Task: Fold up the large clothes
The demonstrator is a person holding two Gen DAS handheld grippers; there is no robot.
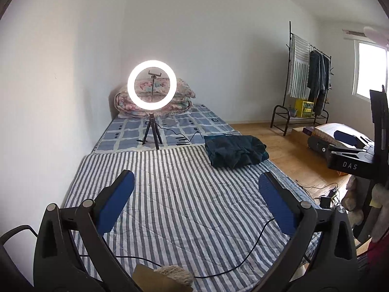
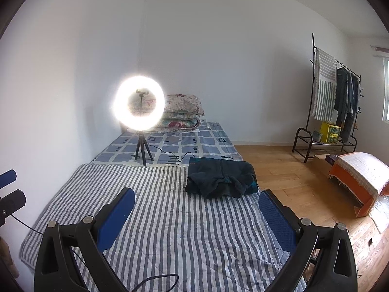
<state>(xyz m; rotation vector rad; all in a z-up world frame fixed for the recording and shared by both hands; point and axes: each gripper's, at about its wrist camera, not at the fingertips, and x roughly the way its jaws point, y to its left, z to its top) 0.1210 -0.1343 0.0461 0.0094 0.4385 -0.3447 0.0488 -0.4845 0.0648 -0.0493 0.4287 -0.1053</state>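
Done: dark garment (image 2: 220, 181) lay folded on striped quilt (image 2: 170, 219), far right side | Tongs: left tongs (image 1: 195, 202) and right tongs (image 2: 195, 219) stood wide, empty | Left: apparently nothing further.

The striped blanket (image 2: 170, 219) is quilted matt cloth. On it the dark garment (image 2: 220, 181) looks soft and fleecy. The floor (image 2: 279, 170) on the right is smooth wood with a slight sheen. The far clothes rack (image 2: 301, 138) is glossy black metal. The finger pads (image 2: 116, 221) are matt blue, finely textured.
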